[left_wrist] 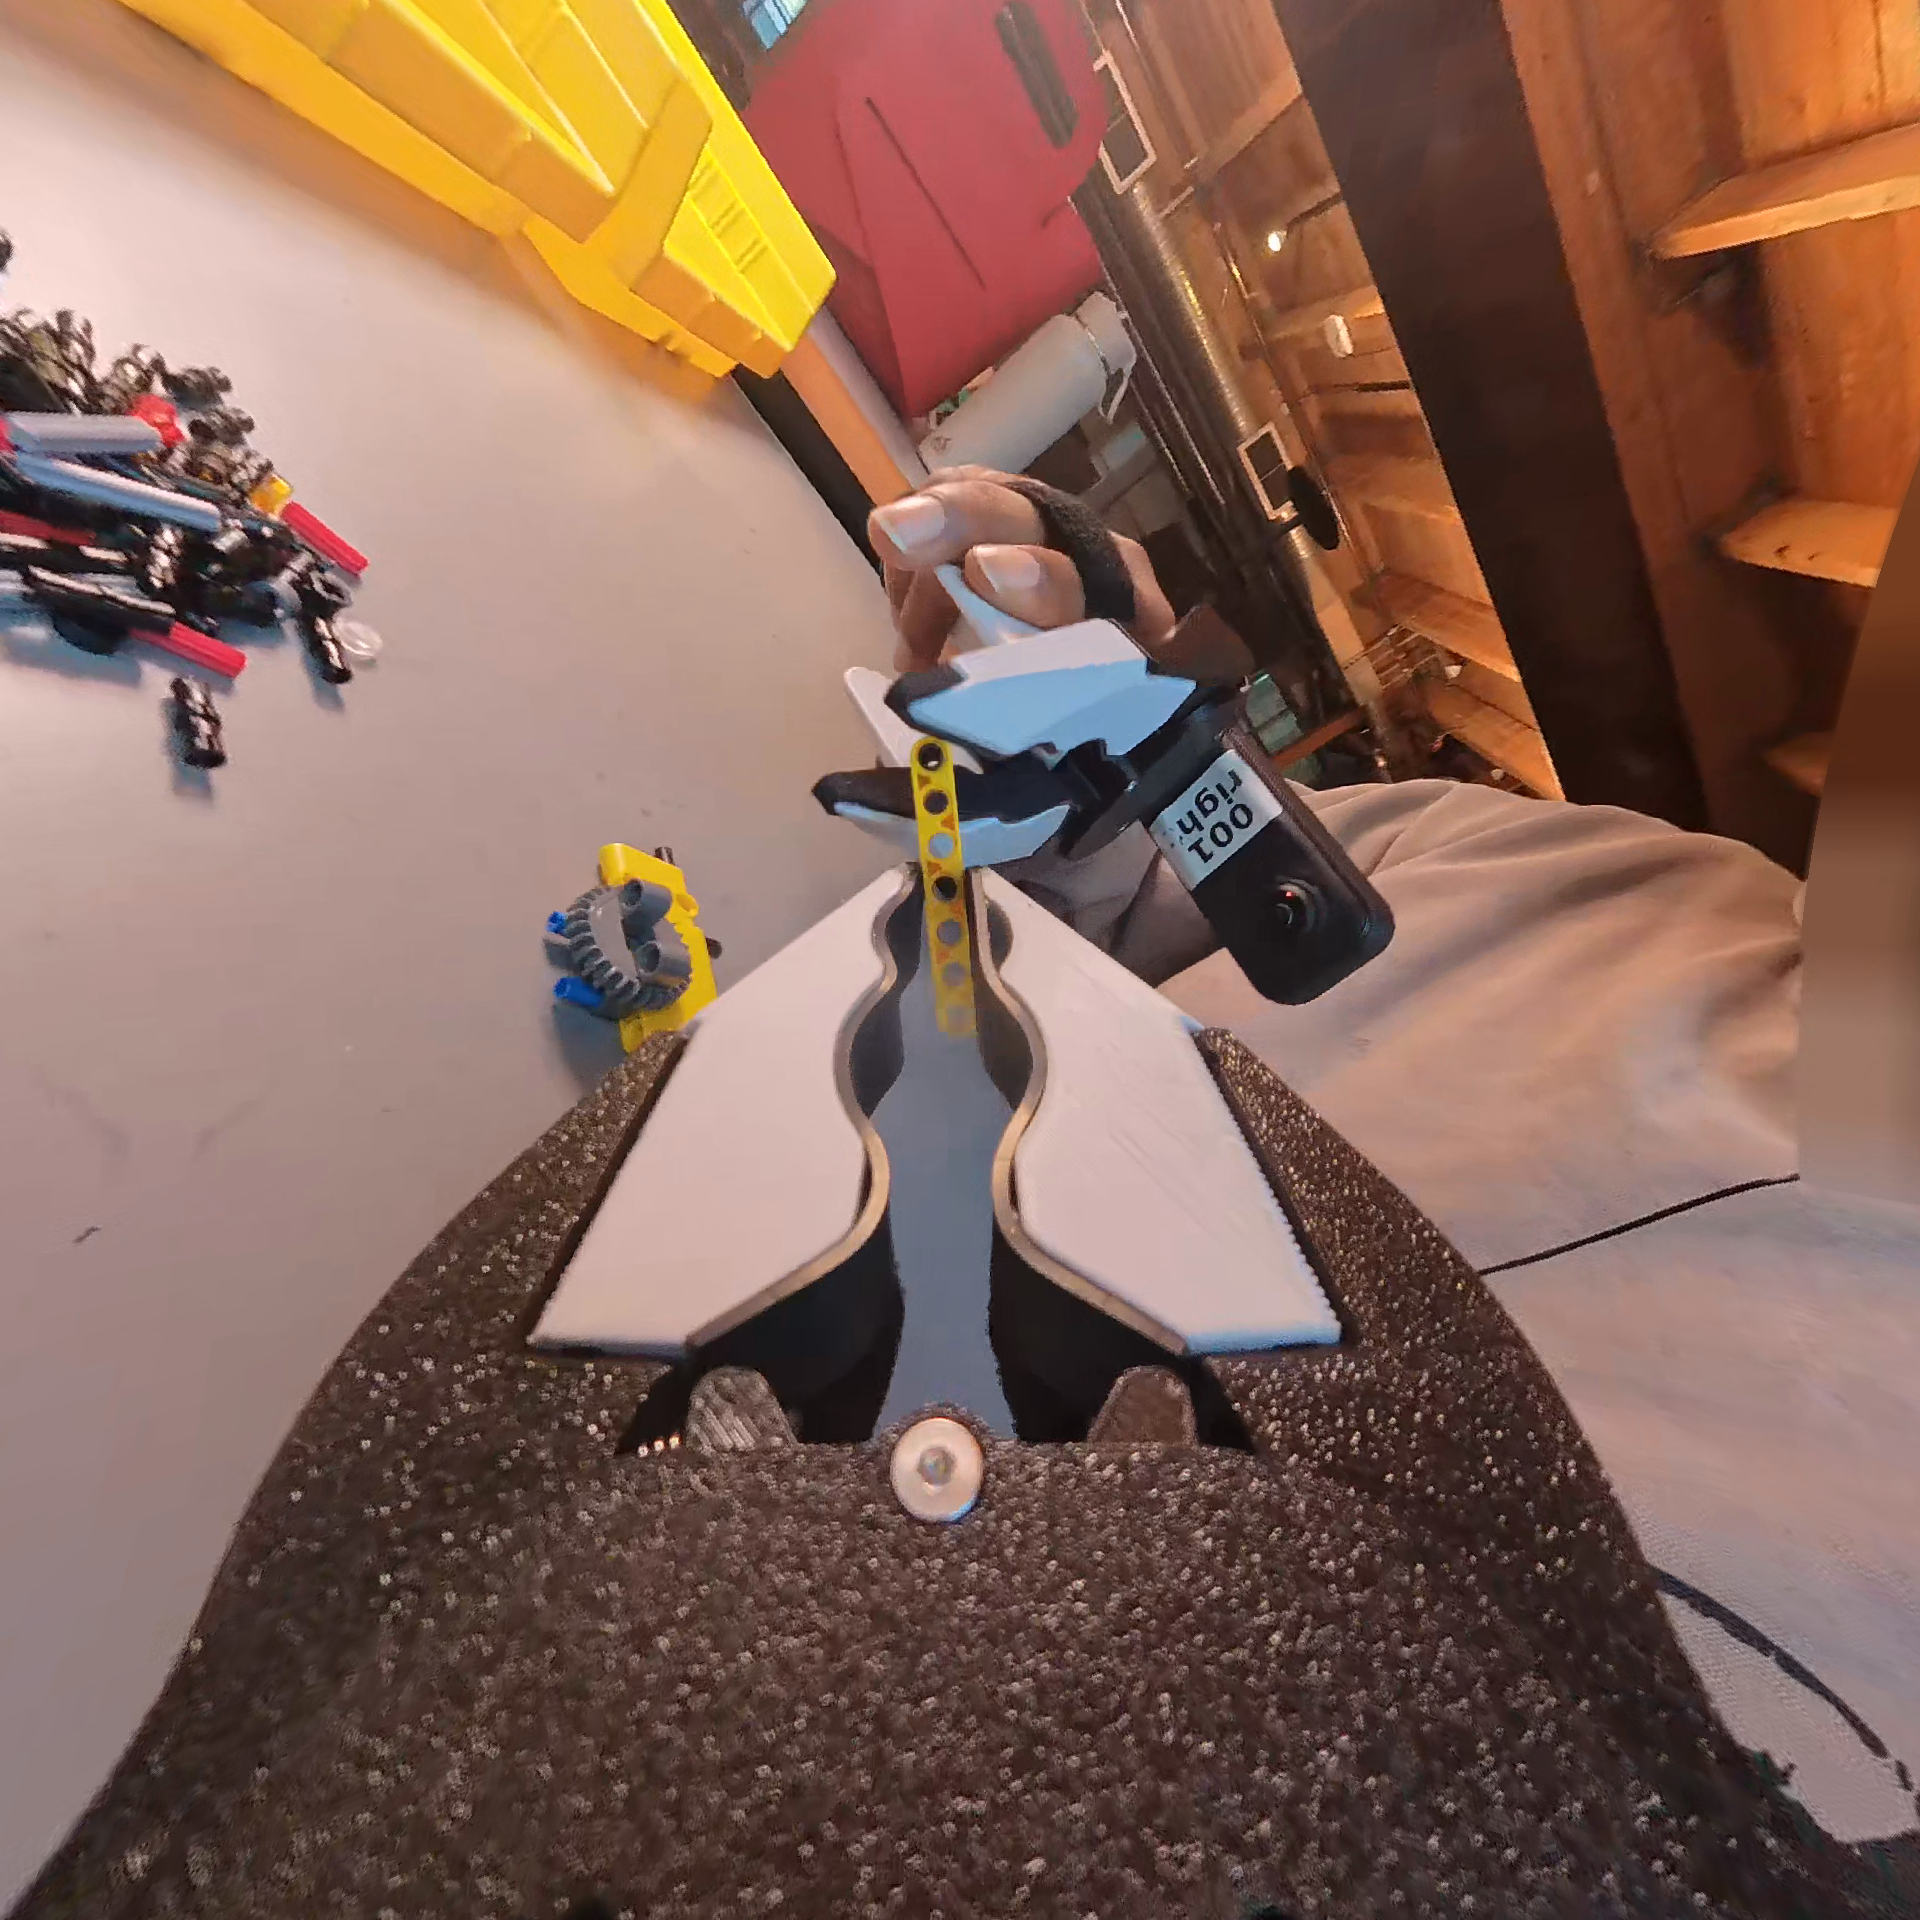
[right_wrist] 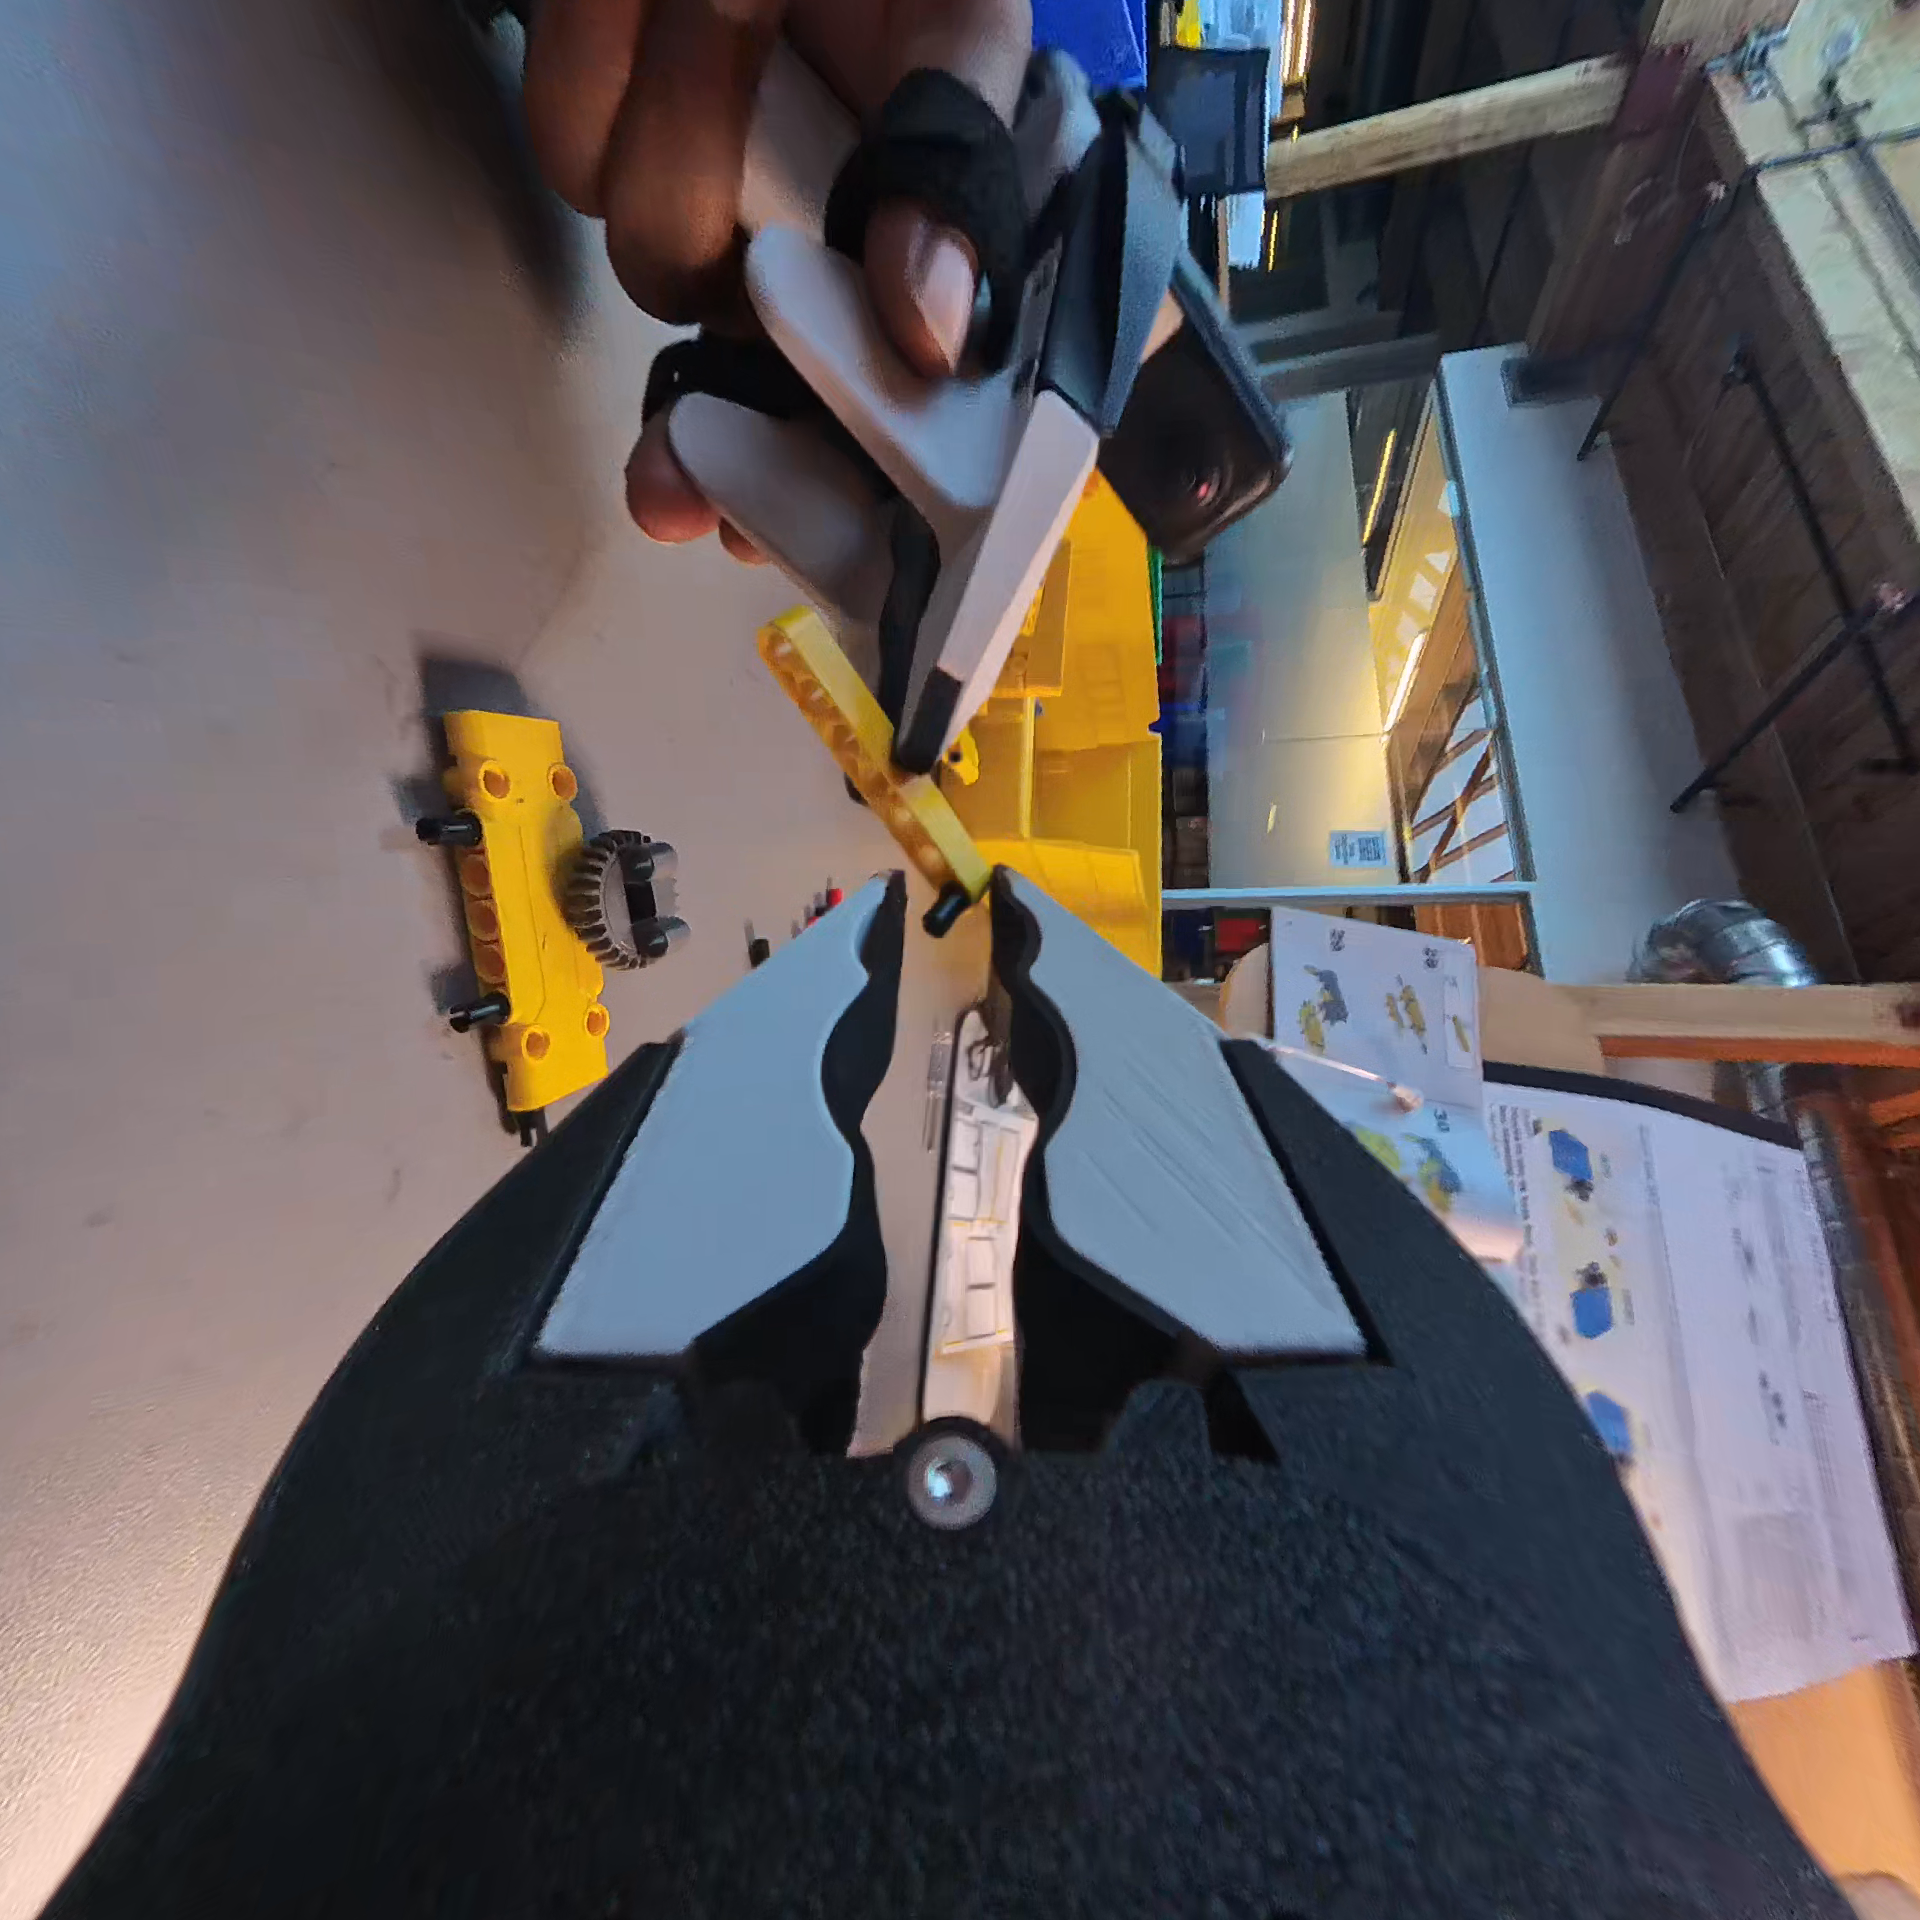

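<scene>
The left hand-held gripper [left_wrist: 940, 883] is clamped on a yellow beam [left_wrist: 943, 894], held up over the counter [left_wrist: 468, 727]. The right hand-held gripper [right_wrist: 945, 883] stands slightly apart, with a black pin [right_wrist: 943, 910] between its tips at the beam's end; whether it grips the pin, I cannot tell. To do this well, keep the beam steady and line the pin squarely with a hole. A yellow block with a gear [right_wrist: 540, 925] lies on the counter nearby.

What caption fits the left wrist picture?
Left gripper shut on a yellow holed beam, right gripper at its far end, above a grey table.
</scene>
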Demonstrator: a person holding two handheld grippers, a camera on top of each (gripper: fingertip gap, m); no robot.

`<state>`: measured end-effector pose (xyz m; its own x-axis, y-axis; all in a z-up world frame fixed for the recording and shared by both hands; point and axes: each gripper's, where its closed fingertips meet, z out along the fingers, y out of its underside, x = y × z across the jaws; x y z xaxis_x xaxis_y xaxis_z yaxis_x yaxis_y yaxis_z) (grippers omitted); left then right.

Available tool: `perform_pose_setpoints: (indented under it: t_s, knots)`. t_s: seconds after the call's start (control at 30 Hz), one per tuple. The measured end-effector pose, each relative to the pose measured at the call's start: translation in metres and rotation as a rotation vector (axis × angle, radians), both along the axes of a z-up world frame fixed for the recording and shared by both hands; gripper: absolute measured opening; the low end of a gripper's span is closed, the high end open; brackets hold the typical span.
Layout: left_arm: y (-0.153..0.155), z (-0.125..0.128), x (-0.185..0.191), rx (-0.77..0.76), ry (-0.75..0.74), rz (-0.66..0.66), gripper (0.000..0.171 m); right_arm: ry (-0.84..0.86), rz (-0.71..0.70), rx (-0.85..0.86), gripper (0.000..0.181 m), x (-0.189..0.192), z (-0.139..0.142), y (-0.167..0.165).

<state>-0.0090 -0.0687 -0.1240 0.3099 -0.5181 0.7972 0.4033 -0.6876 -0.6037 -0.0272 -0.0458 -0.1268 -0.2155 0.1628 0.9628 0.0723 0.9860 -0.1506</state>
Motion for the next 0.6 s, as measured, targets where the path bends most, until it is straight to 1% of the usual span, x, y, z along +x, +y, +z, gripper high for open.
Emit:
perform_pose_setpoints:
  t_s: [0.07, 0.1, 0.13, 0.17, 0.2, 0.23, 0.27, 0.3, 0.33, 0.37, 0.43, 0.5, 0.6]
  knots:
    - [0.002, 0.004, -0.005, 0.039, 0.017, 0.029, 0.006, -0.033, -0.029, -0.096, 0.018, 0.0, -0.002, 0.008]
    - [0.002, 0.008, -0.008, 0.074, 0.027, 0.047, 0.006, -0.046, -0.042, -0.197, 0.02, 0.001, -0.003, 0.012]
    - [0.002, 0.014, -0.011, 0.114, 0.037, 0.061, 0.006, -0.09, -0.052, -0.354, 0.027, 0.001, -0.006, 0.015]
    - [0.003, 0.017, -0.014, 0.151, 0.061, 0.086, 0.006, -0.151, -0.053, -0.552, 0.034, 0.003, -0.01, 0.016]
    - [0.005, 0.018, -0.018, 0.182, 0.105, 0.118, 0.006, -0.192, -0.04, -0.766, 0.04, 0.005, -0.007, 0.014]
    - [0.005, 0.017, -0.02, 0.213, 0.155, 0.139, 0.006, -0.225, -0.008, -0.968, 0.045, 0.007, -0.001, 0.011]
    - [0.005, 0.018, -0.021, 0.246, 0.199, 0.152, 0.006, -0.257, 0.03, -1.132, 0.048, 0.008, 0.007, 0.008]
    - [0.005, 0.019, -0.021, 0.279, 0.239, 0.162, 0.006, -0.277, 0.071, -1.247, 0.047, 0.01, 0.015, 0.004]
    - [0.005, 0.019, -0.02, 0.308, 0.28, 0.169, 0.006, -0.291, 0.111, -1.32, 0.043, 0.011, 0.022, 0.0]
    - [0.005, 0.018, -0.018, 0.334, 0.325, 0.174, 0.006, -0.309, 0.135, -1.358, 0.036, 0.013, 0.025, -0.004]
    - [0.004, 0.015, -0.014, 0.385, 0.424, 0.174, 0.006, -0.327, 0.15, -1.372, 0.029, 0.013, 0.026, -0.01]
    - [0.003, 0.01, -0.009, 0.413, 0.504, 0.162, 0.007, -0.334, 0.143, -1.368, 0.027, 0.013, 0.025, -0.012]
    - [0.0, 0.007, 0.0, 0.431, 0.524, 0.128, 0.007, -0.352, 0.138, -1.36, 0.014, 0.013, 0.022, -0.015]
